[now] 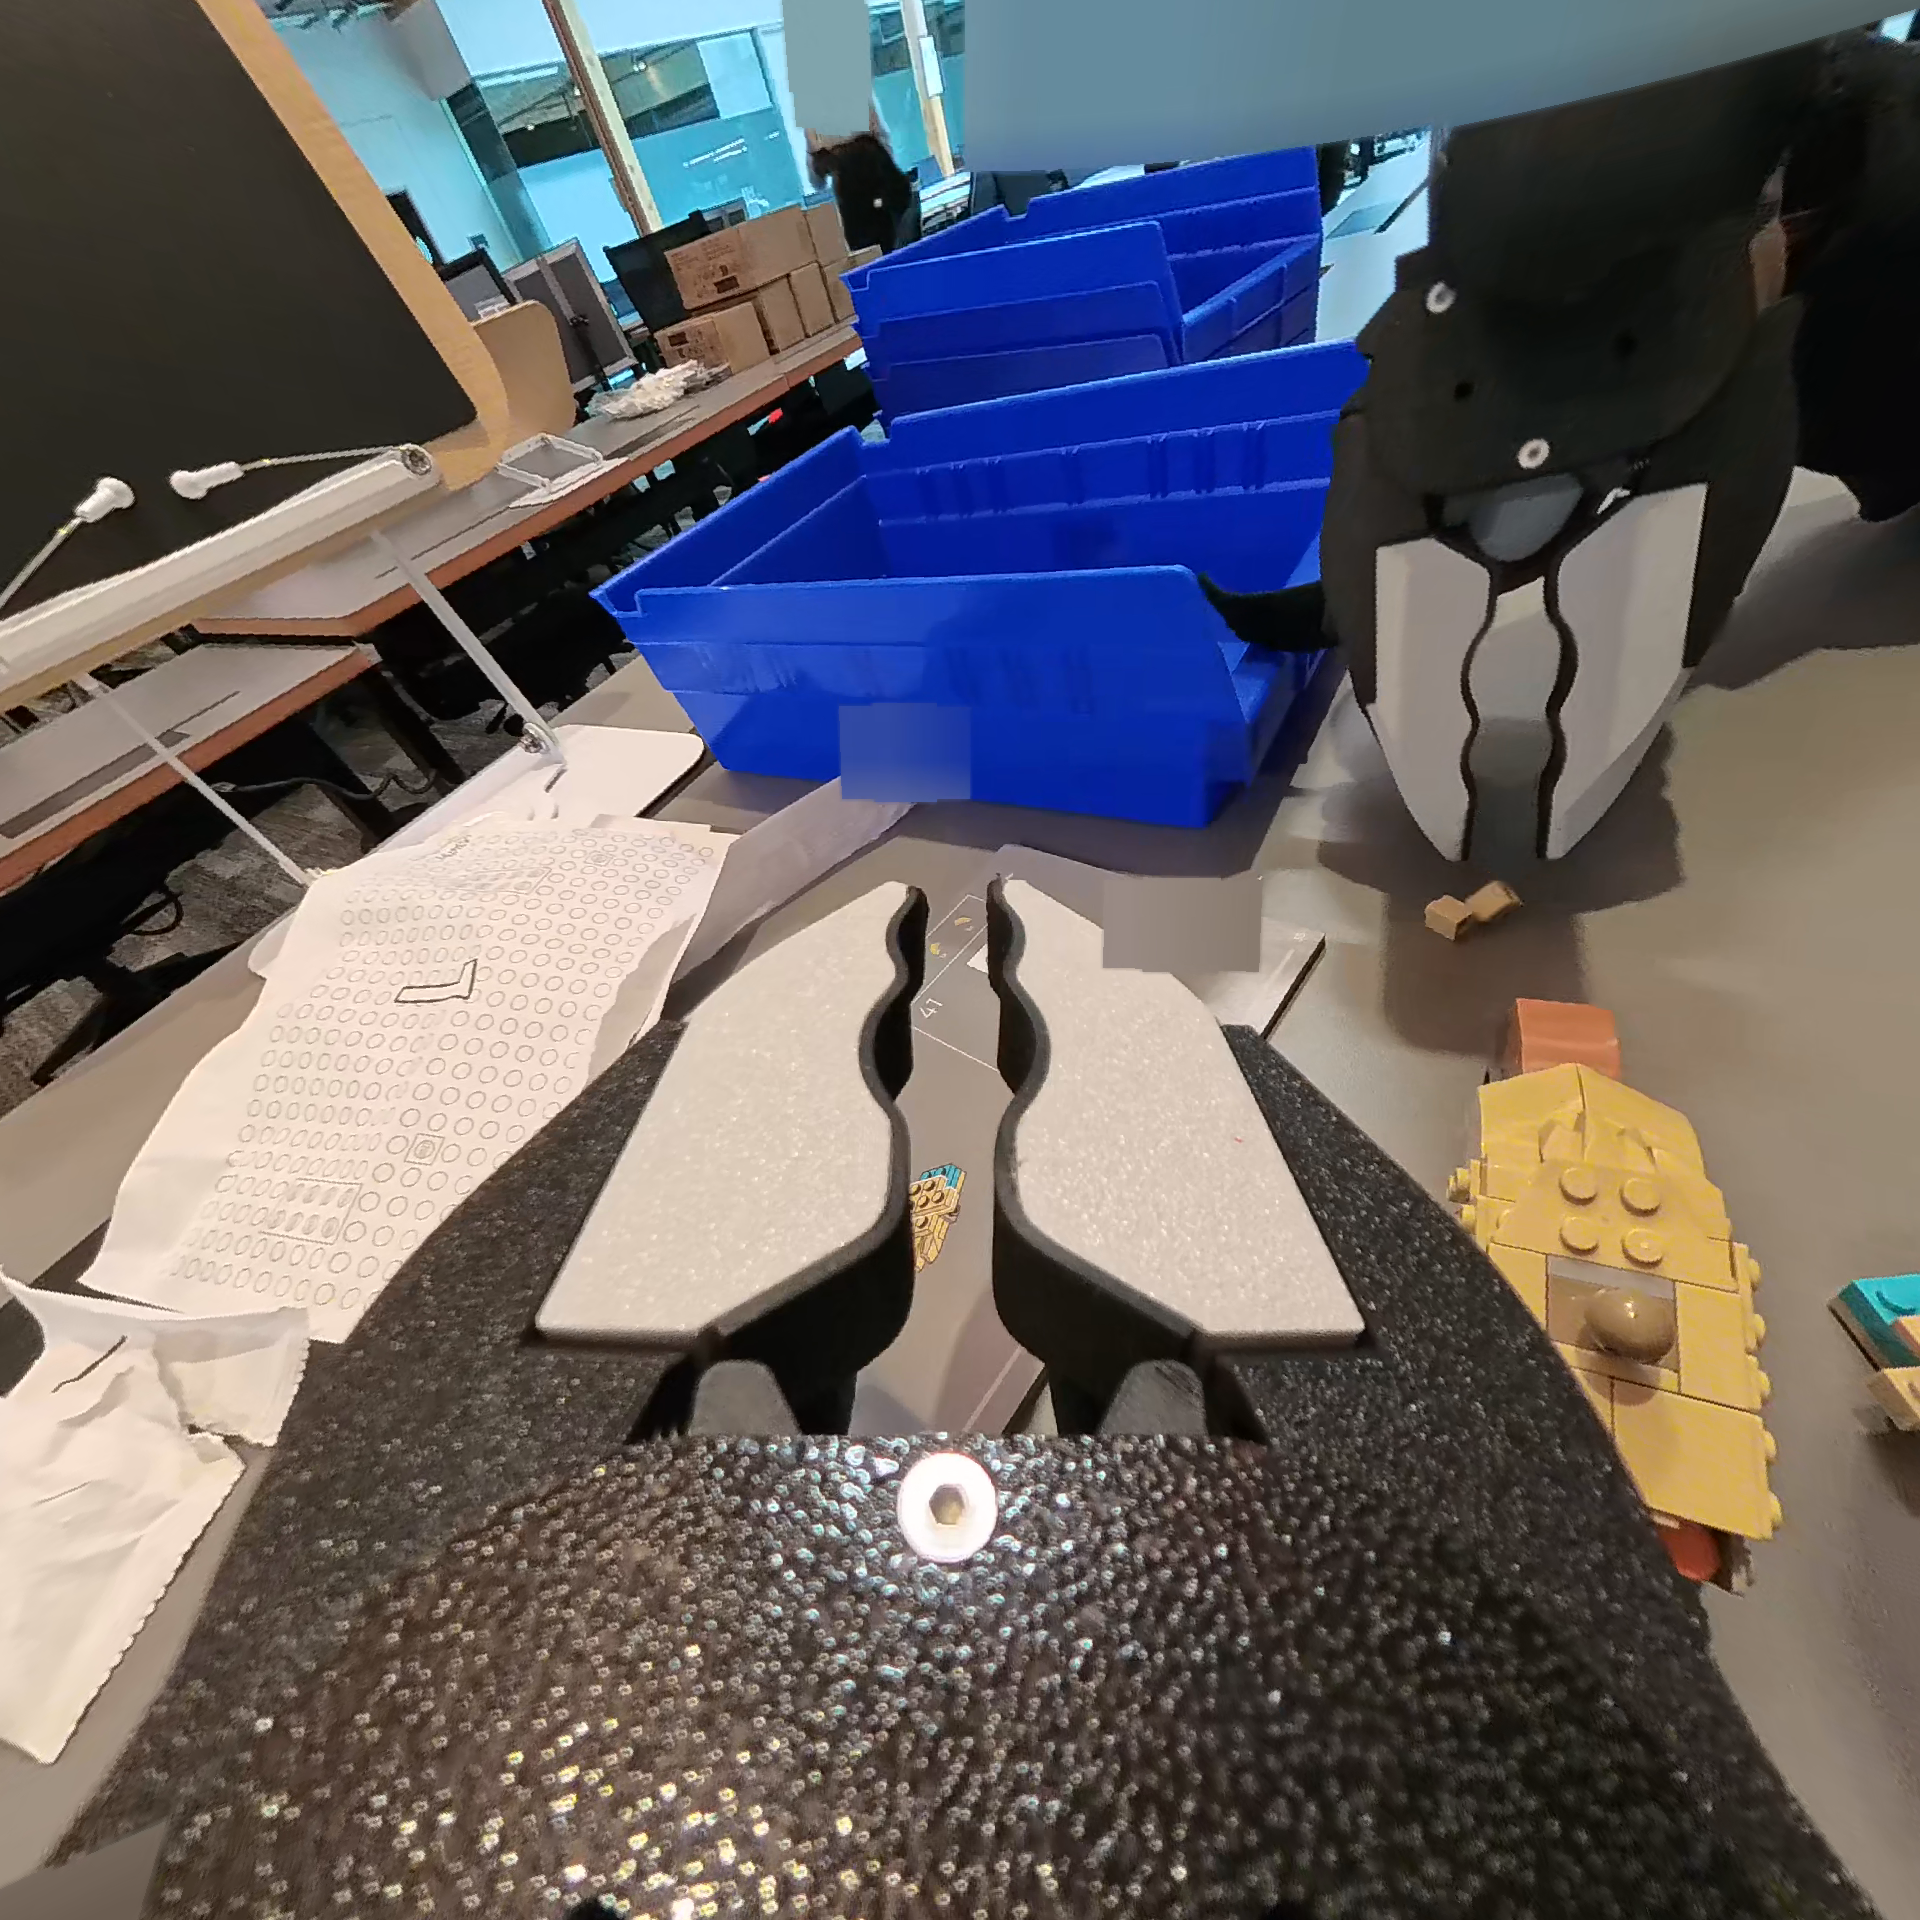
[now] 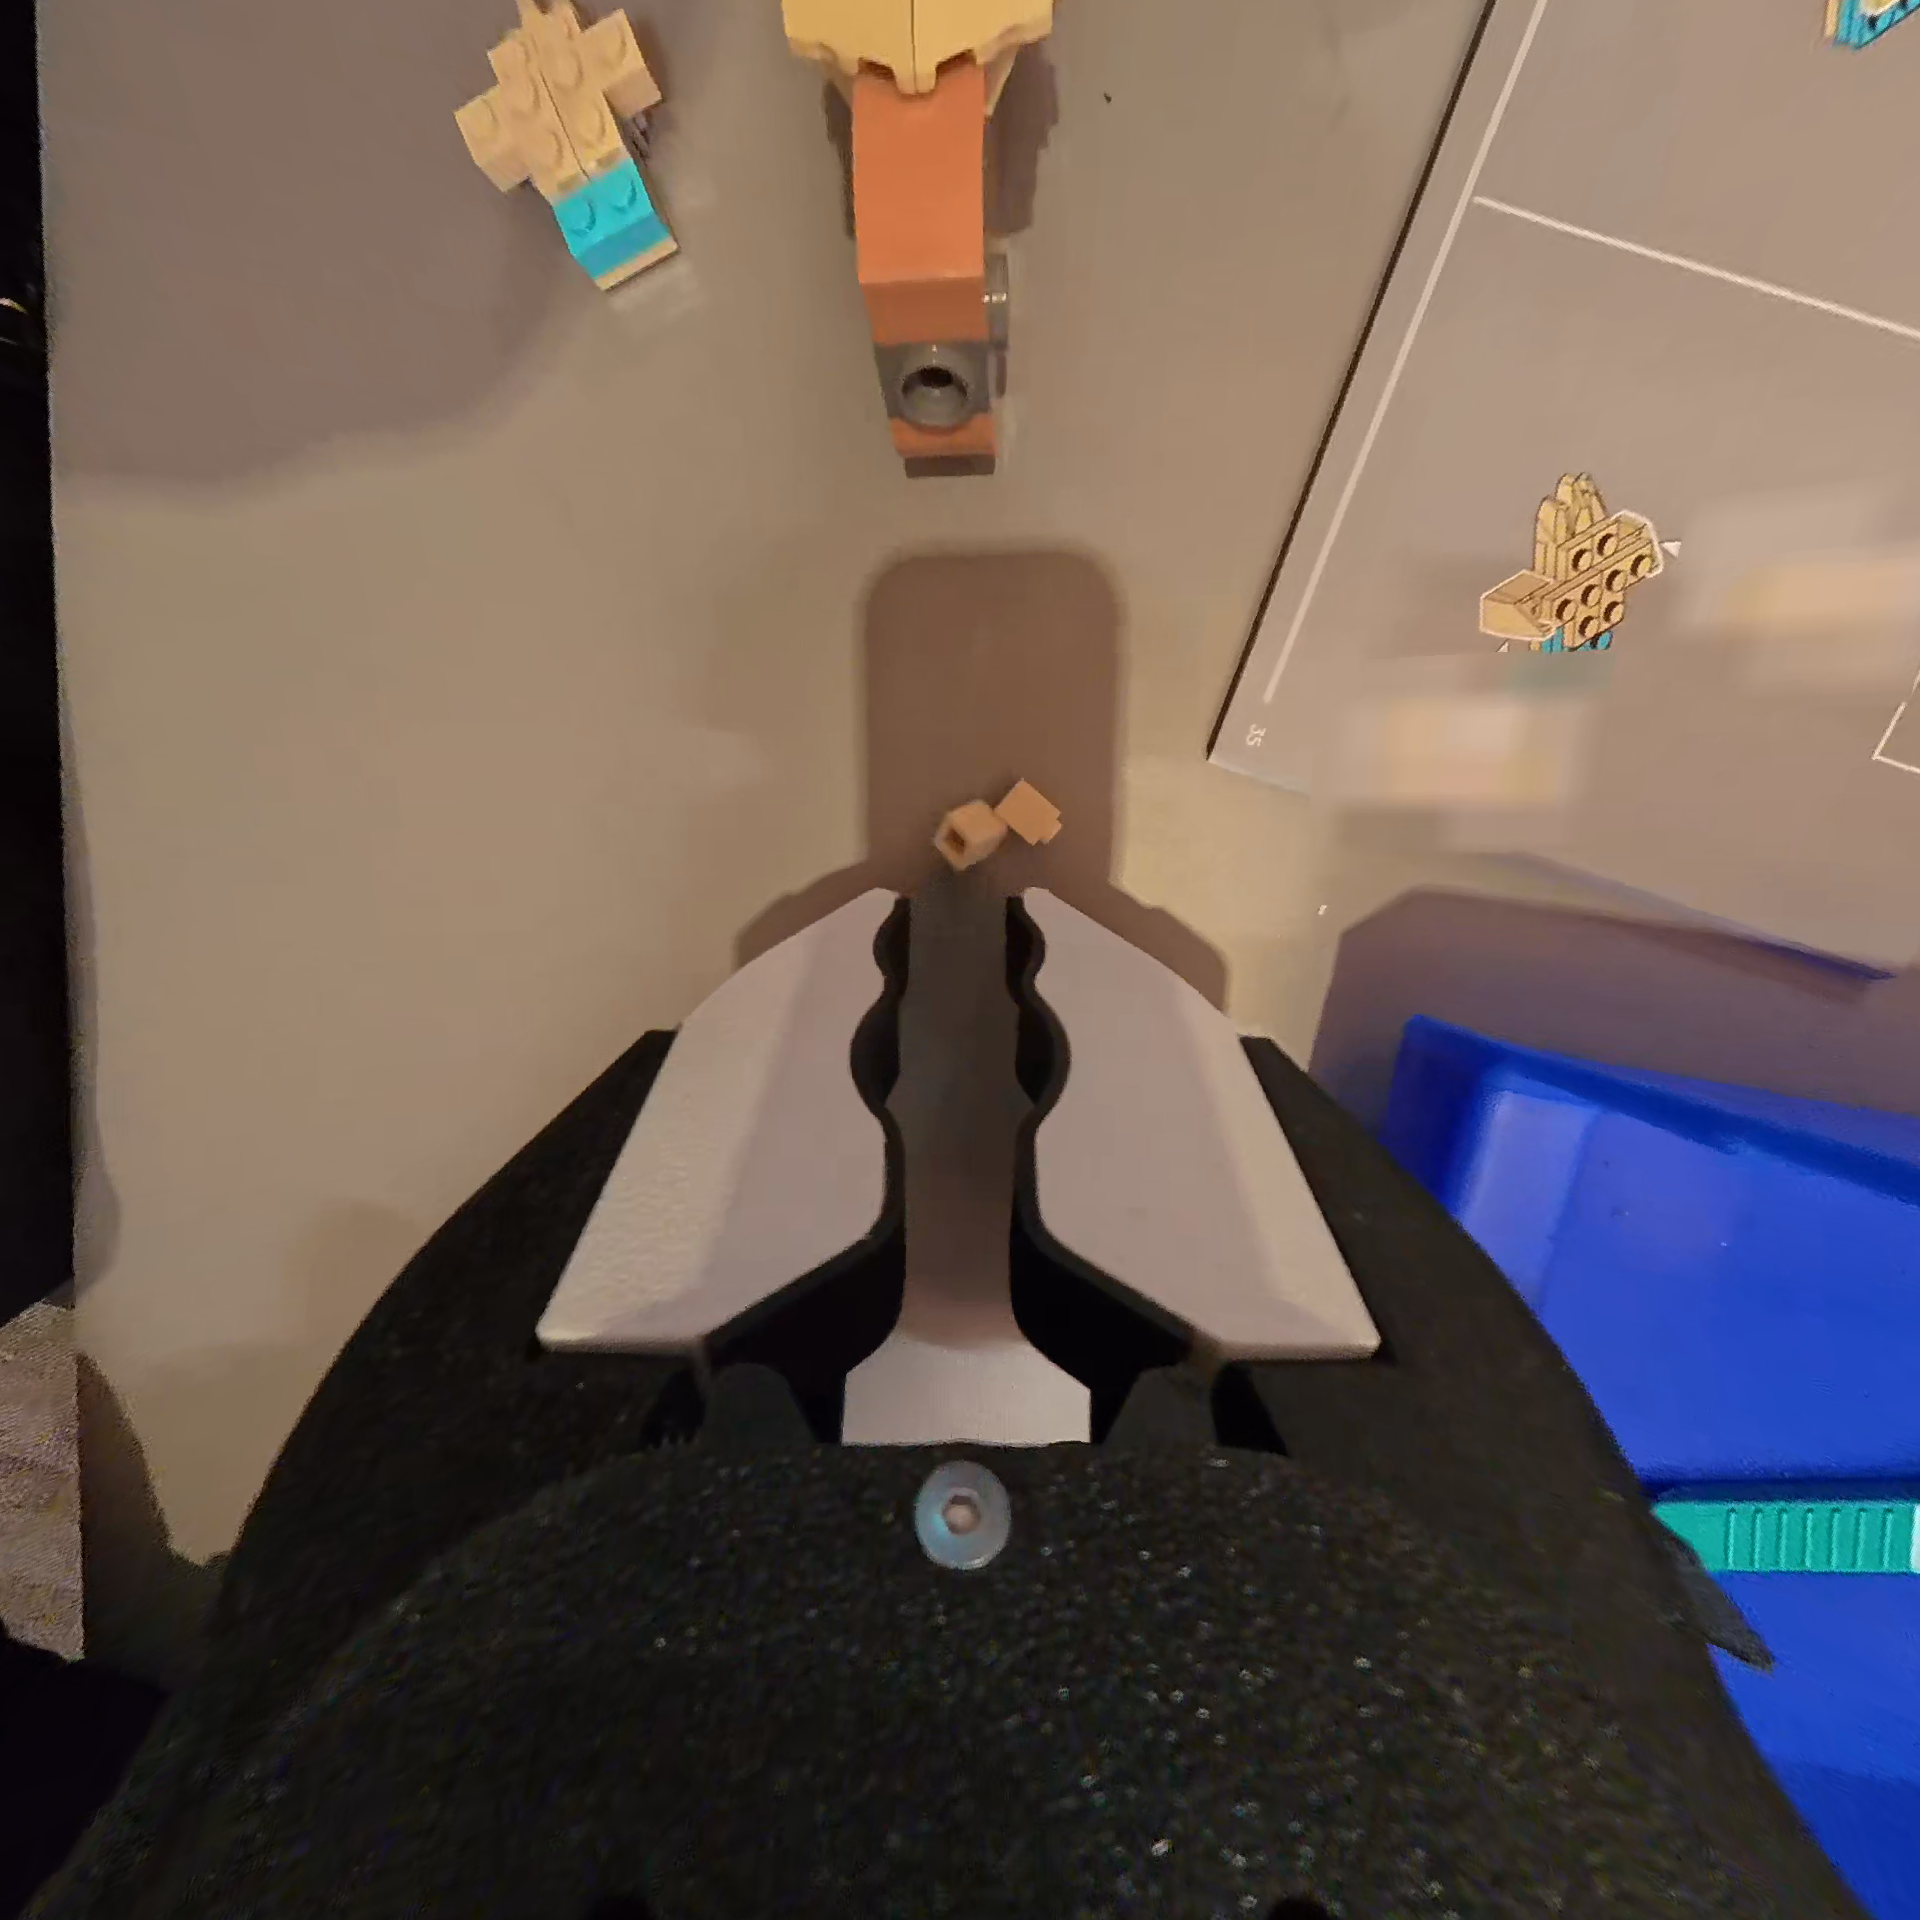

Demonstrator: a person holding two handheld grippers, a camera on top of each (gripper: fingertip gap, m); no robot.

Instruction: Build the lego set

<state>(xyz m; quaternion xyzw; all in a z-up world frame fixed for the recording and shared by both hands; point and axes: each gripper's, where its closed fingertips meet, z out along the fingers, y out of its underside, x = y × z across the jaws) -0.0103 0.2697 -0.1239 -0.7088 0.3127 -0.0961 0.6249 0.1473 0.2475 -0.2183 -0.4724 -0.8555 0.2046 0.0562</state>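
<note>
A: What is your left gripper (image 1: 956, 904) doing?

B: You are holding it low over the booklet (image 1: 956, 1049), jaws slightly apart and gripping nothing; the printed page is showing through the gap. Torn paper bags (image 1: 416, 1039) are lying just to its left, and the tan model (image 1: 1621, 1278) is sitting on the table (image 1: 1766, 883) to its right, with a brown block sticking out at its far end.

A: And the right one?

B: Your right gripper (image 2: 956, 904) is pointing down at the table, jaws parted and bare. Only the grey tabletop is showing between the fingers (image 2: 790, 1091).

A: What is lying nearest to it?

B: Two small tan bricks (image 2: 992, 821) are resting just past the fingertips, inside the gripper's shadow, touching each other but not the pads. From the left view they are lying right under the tips of that gripper (image 1: 1507, 852).

A: Anything farther out?

B: Beyond the bricks the model's brown end (image 2: 925, 260) is pointing toward you, a grey stud piece at its tip. A smaller tan and teal piece (image 2: 582, 156) is lying to its left, well apart. The open booklet (image 2: 1610, 416) is sitting off to the right, and a blue bin (image 2: 1662, 1247) is filling the near right corner. In the left view stacked blue bins (image 1: 987, 675) are standing behind the booklet, and desks with cardboard boxes (image 1: 748, 281) are showing far behind.
</note>
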